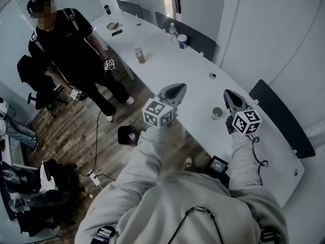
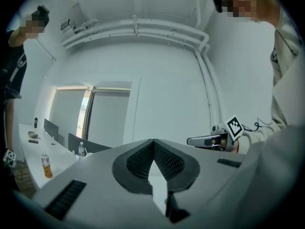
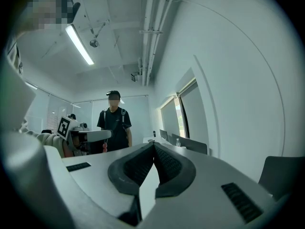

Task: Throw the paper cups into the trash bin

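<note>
In the head view a small paper cup (image 1: pixel 217 113) stands on the long white table (image 1: pixel 167 65), near its front edge. A second, blue-and-white cup (image 1: pixel 182 41) stands farther back. A black trash bin (image 1: pixel 128 135) sits on the wooden floor beside the table. My left gripper (image 1: pixel 179 88) hovers over the table left of the near cup, its jaws shut and empty (image 2: pixel 153 142). On the cup's right, my right gripper (image 1: pixel 228 94) is also shut with nothing in it (image 3: pixel 153 145). Each gripper view catches the other gripper: the right gripper (image 2: pixel 209 140) and the left gripper (image 3: pixel 93 135).
A person in black (image 1: pixel 66 39) stands left of the table holding two grippers. An orange-capped bottle (image 1: pixel 139 54) and a water bottle (image 1: pixel 173 31) stand on the table. Dark chairs (image 1: pixel 279 117) line its far side. Bags and a power strip (image 1: pixel 92 177) lie on the floor.
</note>
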Demonstrator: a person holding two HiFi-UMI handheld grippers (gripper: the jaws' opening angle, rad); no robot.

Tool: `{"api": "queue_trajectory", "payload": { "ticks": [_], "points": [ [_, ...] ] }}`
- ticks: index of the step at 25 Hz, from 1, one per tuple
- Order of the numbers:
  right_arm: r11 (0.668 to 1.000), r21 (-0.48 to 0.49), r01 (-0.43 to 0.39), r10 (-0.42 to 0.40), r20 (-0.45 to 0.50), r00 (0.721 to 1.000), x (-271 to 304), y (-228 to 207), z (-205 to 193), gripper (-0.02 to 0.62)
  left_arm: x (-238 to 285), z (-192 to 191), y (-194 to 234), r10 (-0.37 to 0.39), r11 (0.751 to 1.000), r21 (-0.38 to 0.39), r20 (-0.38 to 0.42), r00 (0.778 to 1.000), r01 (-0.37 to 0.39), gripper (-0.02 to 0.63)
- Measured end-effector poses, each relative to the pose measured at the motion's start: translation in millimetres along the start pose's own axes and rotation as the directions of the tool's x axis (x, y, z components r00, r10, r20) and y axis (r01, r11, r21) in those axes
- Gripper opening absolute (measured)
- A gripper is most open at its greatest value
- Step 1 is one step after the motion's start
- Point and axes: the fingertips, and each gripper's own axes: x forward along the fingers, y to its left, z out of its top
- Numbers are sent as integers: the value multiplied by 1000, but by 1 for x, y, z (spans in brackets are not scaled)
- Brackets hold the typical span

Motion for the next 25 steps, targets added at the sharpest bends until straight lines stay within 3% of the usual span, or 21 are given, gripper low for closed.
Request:
{"api": "queue_trajectory", "payload": {
  "ticks": [9,25],
  "points": [
    [1000,-7,17,-17,-25,1000,19,-69,6,18,82,-14,10,-35,999,-26,-24,999,34,2],
    [991,-48,125,-127,-34,991,42,-139,41,18,187,10,38,-218,976,-2,-32,975,218,2]
  ]
}}
